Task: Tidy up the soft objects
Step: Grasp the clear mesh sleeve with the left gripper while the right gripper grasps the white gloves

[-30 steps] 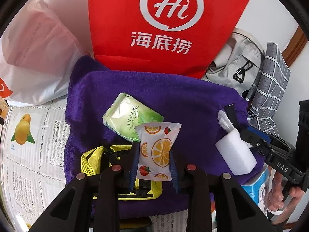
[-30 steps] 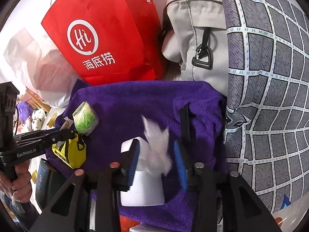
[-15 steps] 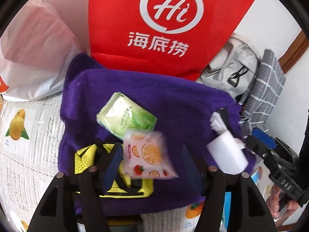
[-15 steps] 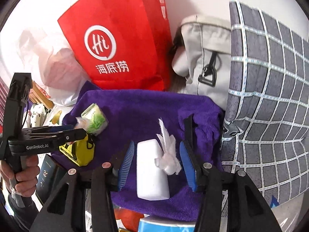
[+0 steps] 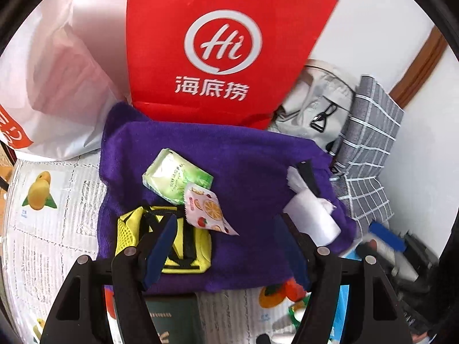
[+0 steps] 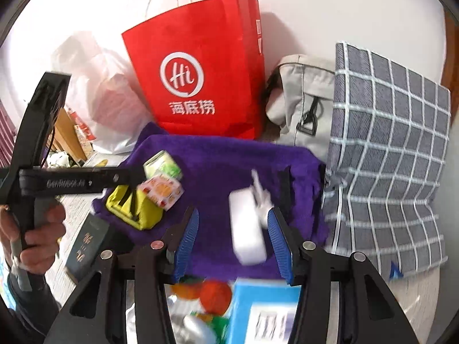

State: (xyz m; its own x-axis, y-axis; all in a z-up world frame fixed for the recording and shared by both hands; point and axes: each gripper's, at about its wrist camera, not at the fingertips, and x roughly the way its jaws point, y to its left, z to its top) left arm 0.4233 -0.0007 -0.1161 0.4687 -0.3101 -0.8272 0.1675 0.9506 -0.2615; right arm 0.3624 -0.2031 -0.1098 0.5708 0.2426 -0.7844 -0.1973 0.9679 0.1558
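Note:
A purple towel [image 5: 246, 160] [image 6: 221, 166] lies spread on the table. On it lie a green tissue pack [image 5: 176, 179] [image 6: 163, 167], an orange-print wipes packet [image 5: 208, 210] [image 6: 162, 192], a yellow mesh pouch [image 5: 163, 243] [image 6: 132, 209] and a white tissue pack with a tissue sticking out [image 5: 311, 219] [image 6: 248, 226]. My left gripper [image 5: 226, 250] is open and empty, above the towel's near edge by the yellow pouch. My right gripper [image 6: 233, 240] is open and empty, just behind the white tissue pack.
A red paper bag [image 5: 221, 46] [image 6: 200, 83] and a white plastic bag [image 5: 48, 80] stand behind the towel. A grey backpack [image 6: 301, 100] and a checked cushion [image 6: 387, 154] stand to the right. A dark booklet [image 6: 86, 246] and a blue box [image 6: 264, 309] lie near the front.
Both grippers opened and drew back. The left let go of the orange-print packet, which now rests on the pouch and green pack. The right let go of the white tissue pack.

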